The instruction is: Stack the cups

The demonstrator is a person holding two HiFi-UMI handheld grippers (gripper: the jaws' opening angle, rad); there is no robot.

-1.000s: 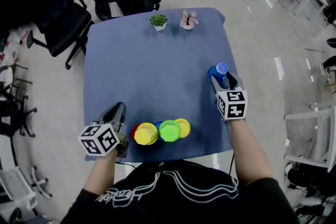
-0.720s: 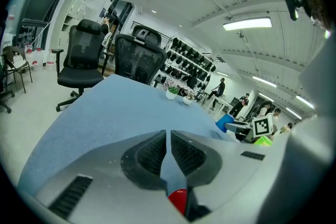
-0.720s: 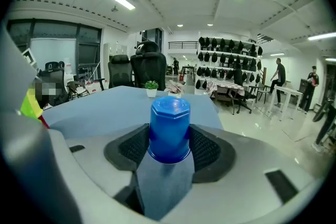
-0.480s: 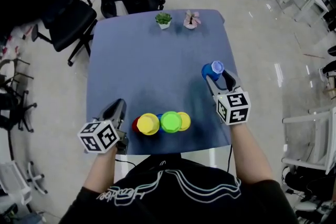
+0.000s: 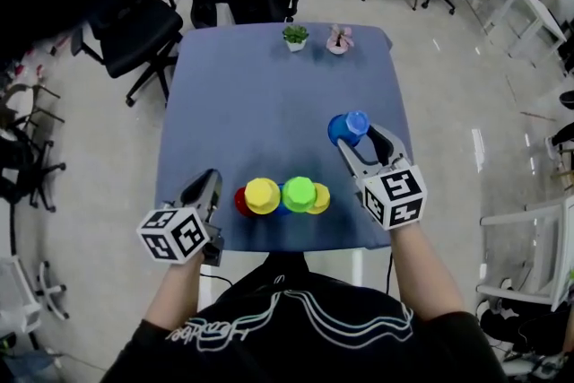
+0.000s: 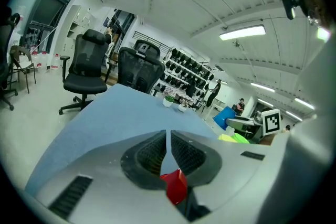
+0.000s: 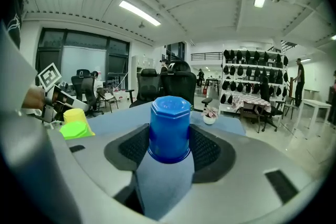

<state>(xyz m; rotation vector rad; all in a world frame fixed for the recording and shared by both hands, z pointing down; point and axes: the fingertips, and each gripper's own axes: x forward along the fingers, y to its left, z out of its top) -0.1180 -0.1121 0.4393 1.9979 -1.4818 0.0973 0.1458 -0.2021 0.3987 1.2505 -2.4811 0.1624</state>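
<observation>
Looking steeply down, the head view showed the right gripper (image 5: 360, 142) clamped on a blue cup (image 5: 348, 127) over the blue table (image 5: 269, 94). The other cups sat in a tight row by the near edge: a red cup (image 5: 239, 204), a yellow cup (image 5: 262, 195), a green cup (image 5: 299, 192) and a second yellow cup (image 5: 320, 200). That row lay to the left of the held cup and nearer the person. The left gripper (image 5: 208, 184) sat just beside the red cup, much closer to the row than the right one. A sliver of blue between the yellow and green cups was too hidden to identify.

In the left gripper view, the jaws were nearly together with nothing pinched. A red patch (image 6: 174, 186) low in the gap could not be identified.

In the right gripper view, both pads pressed the blue cup's sides. It stood upright with its base up, so its long axis was vertical. The green and yellow cups were off to the left, partly cut off by the gripper's body.
</observation>
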